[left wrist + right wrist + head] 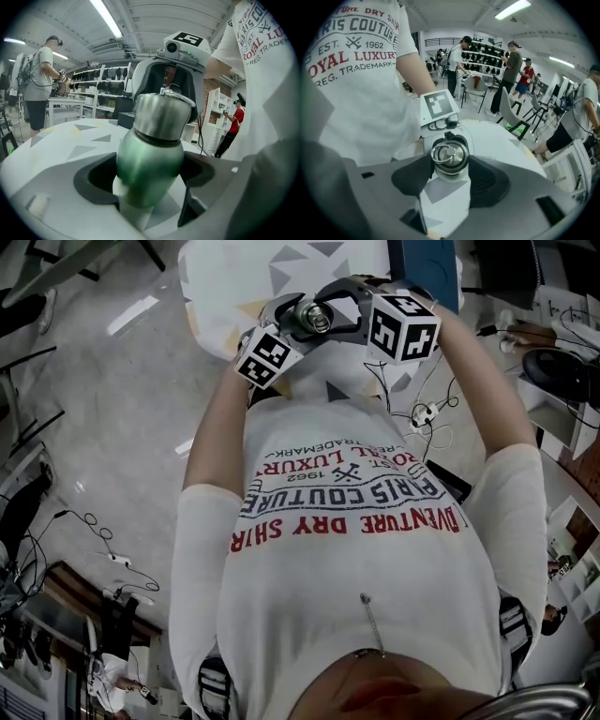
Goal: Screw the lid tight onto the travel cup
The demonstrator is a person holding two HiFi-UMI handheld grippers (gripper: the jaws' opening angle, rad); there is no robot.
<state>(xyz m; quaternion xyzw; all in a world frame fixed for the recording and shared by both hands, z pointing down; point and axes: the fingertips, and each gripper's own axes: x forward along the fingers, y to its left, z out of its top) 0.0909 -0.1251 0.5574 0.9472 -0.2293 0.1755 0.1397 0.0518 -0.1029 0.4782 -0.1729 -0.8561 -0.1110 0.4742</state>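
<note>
The travel cup is held up in front of the person's chest, over the table's edge. In the left gripper view its green body (150,161) sits between my left gripper's (150,176) jaws, which are shut on it. The steel lid (161,115) sits on the cup's neck. In the right gripper view the lid (450,157) shows end on, with its wire ring. My right gripper's (450,169) pads touch the lid on both sides. From the head view, the lid (314,319) lies between the left gripper (286,326) and the right gripper (345,311).
A white table (234,277) with grey triangles lies beyond the grippers. Cables (427,413) trail on the floor to the right. Several people (513,70), a chair (513,117) and shelves (101,79) stand in the room behind.
</note>
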